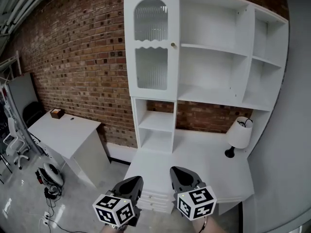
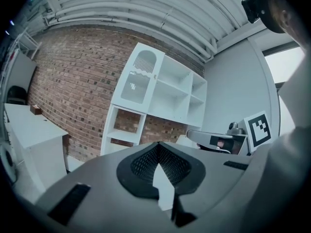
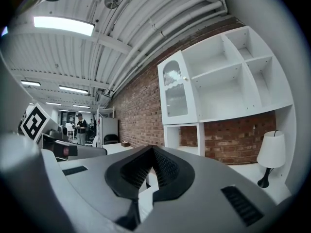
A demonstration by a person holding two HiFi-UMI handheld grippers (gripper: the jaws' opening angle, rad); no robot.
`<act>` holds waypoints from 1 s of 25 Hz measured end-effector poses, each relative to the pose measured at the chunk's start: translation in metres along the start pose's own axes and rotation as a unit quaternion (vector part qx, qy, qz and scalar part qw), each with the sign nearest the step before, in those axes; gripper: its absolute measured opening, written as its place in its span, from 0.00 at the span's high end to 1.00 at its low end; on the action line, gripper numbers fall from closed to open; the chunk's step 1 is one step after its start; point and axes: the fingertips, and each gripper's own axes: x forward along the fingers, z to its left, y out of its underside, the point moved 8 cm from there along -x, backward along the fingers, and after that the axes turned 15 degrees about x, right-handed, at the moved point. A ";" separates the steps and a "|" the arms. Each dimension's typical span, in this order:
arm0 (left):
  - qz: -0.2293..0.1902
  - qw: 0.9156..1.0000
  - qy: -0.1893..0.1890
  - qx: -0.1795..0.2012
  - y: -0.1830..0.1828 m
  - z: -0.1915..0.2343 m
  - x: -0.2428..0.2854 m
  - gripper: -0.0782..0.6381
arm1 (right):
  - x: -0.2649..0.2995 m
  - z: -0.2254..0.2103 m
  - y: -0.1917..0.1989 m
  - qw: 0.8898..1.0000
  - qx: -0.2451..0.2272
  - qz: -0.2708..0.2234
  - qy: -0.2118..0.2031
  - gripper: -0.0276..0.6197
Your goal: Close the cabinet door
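I am holding the left gripper (image 1: pixel 132 182) and right gripper (image 1: pixel 183 174) closed and empty, well apart from the shelf unit (image 1: pixel 214 97); the cabinet door (image 1: pixel 151 45) is sitting flush at its upper left.

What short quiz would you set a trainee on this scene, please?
1. True or false: the white cabinet door with ribbed glass panels stands wide open.
2. Which stands on the white desk? A) white table lamp B) red kettle C) green bottle
3. Fill in: the jaws of the left gripper and of the right gripper are ___.
Key: 1 false; 2 A; 3 shut.
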 end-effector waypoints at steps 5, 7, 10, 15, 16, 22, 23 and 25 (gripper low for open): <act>0.004 1.000 -0.009 0.003 0.004 -0.030 -0.003 0.88 | -0.027 -0.008 0.007 1.000 0.001 0.002 -0.017 0.92; 0.007 1.000 -0.010 0.004 0.006 -0.039 -0.004 0.88 | -0.034 -0.010 0.011 1.000 0.001 0.003 -0.021 0.92; 0.009 1.000 -0.009 0.006 0.009 -0.051 -0.008 0.88 | -0.045 -0.012 0.015 1.000 0.002 0.005 -0.024 0.92; 0.003 1.000 -0.010 0.010 0.006 -0.066 -0.016 0.88 | -0.058 -0.007 0.016 1.000 -0.003 0.003 -0.029 0.92; 0.002 1.000 -0.010 0.011 0.005 -0.068 -0.017 0.88 | -0.060 -0.006 0.016 1.000 -0.004 0.003 -0.030 0.92; -0.001 1.000 -0.012 0.014 0.003 -0.077 -0.023 0.88 | -0.070 -0.003 0.018 0.999 -0.001 0.003 -0.036 0.92; -0.002 1.000 -0.012 0.014 0.003 -0.078 -0.024 0.88 | -0.071 -0.002 0.018 0.999 0.000 0.002 -0.037 0.92; -0.003 1.000 -0.013 0.015 0.002 -0.079 -0.027 0.88 | -0.073 0.000 0.018 0.999 0.000 -0.001 -0.039 0.92</act>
